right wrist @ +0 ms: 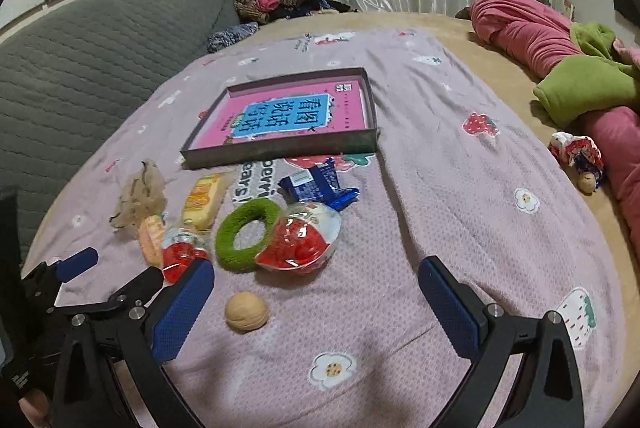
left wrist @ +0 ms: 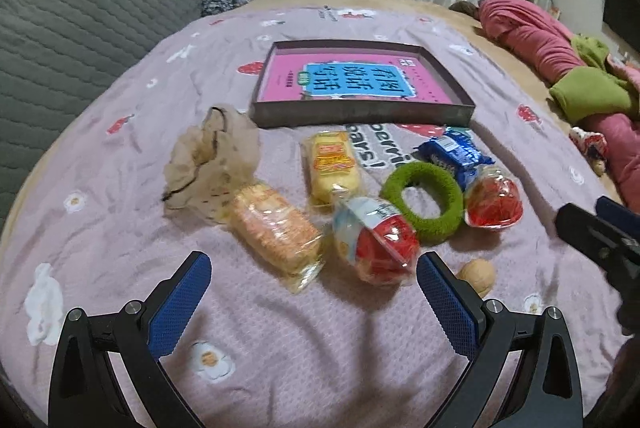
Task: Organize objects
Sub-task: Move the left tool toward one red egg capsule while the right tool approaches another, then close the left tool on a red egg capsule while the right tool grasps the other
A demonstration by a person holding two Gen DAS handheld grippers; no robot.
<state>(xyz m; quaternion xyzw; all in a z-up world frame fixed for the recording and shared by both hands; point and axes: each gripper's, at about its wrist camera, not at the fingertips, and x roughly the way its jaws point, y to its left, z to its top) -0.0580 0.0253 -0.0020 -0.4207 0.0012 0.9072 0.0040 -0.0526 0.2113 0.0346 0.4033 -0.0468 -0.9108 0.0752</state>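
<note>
We hold our left gripper (left wrist: 314,274) low over the bed's lilac quilted bedspread (left wrist: 120,156), its blue-padded jaws spread wide and holding nothing. Just ahead of it lie two clear-wrapped snacks: an orange-and-cream wafer packet (left wrist: 276,230) toward the left jaw and a round red-and-white wrapped cake (left wrist: 376,244) toward the right jaw. Behind them rest a yellow wrapped sponge cake (left wrist: 332,164), a fuzzy green ring-shaped hair tie (left wrist: 422,202), a second red wrapped cake (left wrist: 494,202) touching the ring's right side, and a blue foil biscuit packet (left wrist: 454,150). A crumpled beige dotted mesh scrunchie (left wrist: 212,164) sits at the left of the group, touching the wafer packet. A tan walnut (left wrist: 478,274) lies just beside the left gripper's right jaw.

Our right gripper (right wrist: 316,280) also hangs above the bedspread with its jaws wide apart and empty; in its view the walnut (right wrist: 246,311) lies near its left jaw, with bare fabric between the jaws.

Farther back, beyond the snacks, stands a shallow dark grey rectangular cardboard tray (left wrist: 362,116) containing a pink book with a blue title panel (left wrist: 340,78). A grey quilted headboard cushion (left wrist: 80,20) lies to the left, and rolled pink and green blankets (left wrist: 560,68) to the right.
</note>
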